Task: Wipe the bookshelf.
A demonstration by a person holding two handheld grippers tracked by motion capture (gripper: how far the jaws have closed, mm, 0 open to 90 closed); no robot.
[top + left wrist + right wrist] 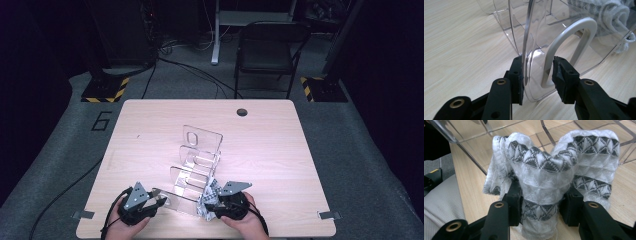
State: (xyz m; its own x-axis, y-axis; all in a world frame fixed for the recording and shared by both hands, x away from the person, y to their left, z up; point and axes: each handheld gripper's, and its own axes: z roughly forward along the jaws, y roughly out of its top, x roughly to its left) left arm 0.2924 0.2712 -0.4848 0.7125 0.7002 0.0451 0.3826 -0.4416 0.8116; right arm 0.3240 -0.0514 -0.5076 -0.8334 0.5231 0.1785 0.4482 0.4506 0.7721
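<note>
A clear plastic organizer [200, 150] with several upright dividers stands mid-table. Its front panel [534, 37], with a white-rimmed handle slot [571, 32], leans toward the near edge. My left gripper [159, 200] [537, 72] is shut on that panel, one pad on its outer edge and the other at the slot's rim. A rolled black-and-white patterned cloth [212, 189] [544, 177] sits at the organizer's near right corner. My right gripper [210, 202] [542, 195] is shut on the cloth, which bulges above the pads. The cloth [614, 15] also shows through the plastic in the left gripper view.
The wooden table [150, 130] has a cable hole [242, 112] near its far edge. A black chair [267, 47] stands beyond it. Striped stand bases [105, 90] sit on the grey floor. Both hands rest near the table's front edge.
</note>
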